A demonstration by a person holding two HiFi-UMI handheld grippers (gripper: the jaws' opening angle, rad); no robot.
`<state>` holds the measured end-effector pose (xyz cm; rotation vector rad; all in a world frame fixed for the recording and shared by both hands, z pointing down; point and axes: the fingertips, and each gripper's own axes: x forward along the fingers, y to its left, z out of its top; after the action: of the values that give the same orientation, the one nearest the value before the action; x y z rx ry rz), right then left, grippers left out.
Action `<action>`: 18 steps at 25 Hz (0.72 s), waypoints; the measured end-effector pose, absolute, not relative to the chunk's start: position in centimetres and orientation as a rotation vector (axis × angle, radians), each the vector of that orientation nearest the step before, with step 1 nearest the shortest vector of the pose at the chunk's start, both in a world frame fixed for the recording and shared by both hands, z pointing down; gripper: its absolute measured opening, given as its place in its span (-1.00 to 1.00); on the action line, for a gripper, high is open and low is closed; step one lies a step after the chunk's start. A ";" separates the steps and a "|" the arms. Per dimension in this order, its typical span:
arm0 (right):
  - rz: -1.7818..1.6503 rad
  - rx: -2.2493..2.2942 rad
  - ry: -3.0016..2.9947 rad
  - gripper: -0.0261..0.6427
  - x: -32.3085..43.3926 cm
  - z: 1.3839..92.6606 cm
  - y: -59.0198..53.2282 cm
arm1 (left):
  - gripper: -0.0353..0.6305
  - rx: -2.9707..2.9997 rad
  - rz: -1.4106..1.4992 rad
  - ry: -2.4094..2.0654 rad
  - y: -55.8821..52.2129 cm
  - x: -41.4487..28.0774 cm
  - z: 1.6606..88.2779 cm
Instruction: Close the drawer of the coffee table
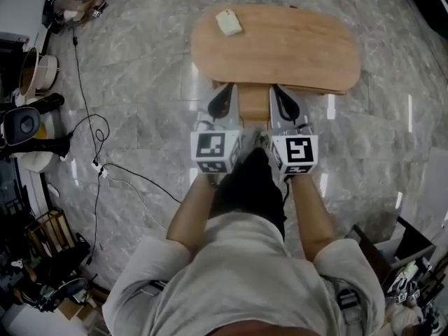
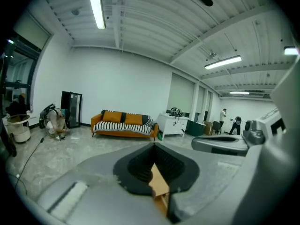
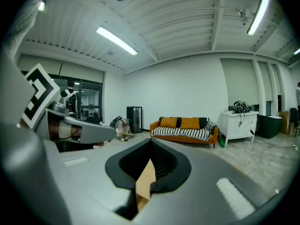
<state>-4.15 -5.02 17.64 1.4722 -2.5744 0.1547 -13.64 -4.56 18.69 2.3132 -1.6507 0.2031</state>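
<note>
The oval wooden coffee table (image 1: 294,47) stands on the marble floor in front of me in the head view. Its drawer (image 1: 254,105) juts out from the near edge toward me. My left gripper (image 1: 227,87) and right gripper (image 1: 274,88) point at the table's near edge, one on each side of the drawer, both shut with nothing held. In the left gripper view the gripper (image 2: 154,145) has its jaws together, and a sliver of wood (image 2: 159,186) shows through the gap below. The right gripper (image 3: 151,143) looks the same, with wood (image 3: 144,182) showing below its jaws.
A small white object (image 1: 228,22) lies on the tabletop's far left. Black cables (image 1: 98,135) and clutter (image 1: 35,117) lie on the floor at left, boxes (image 1: 392,250) at right. An orange striped sofa (image 2: 124,123) and white cabinet (image 3: 239,123) stand across the room.
</note>
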 end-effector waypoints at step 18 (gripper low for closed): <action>0.431 1.438 -2.385 -0.90 1.9 37.6 -5.8 | -0.83 2.206 0.600 -1.379 -4.8 -10.0 40.5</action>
<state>1.85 -5.79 37.60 1.4383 -2.3850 0.4310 -10.02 -4.81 40.54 2.2063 -1.3790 0.5999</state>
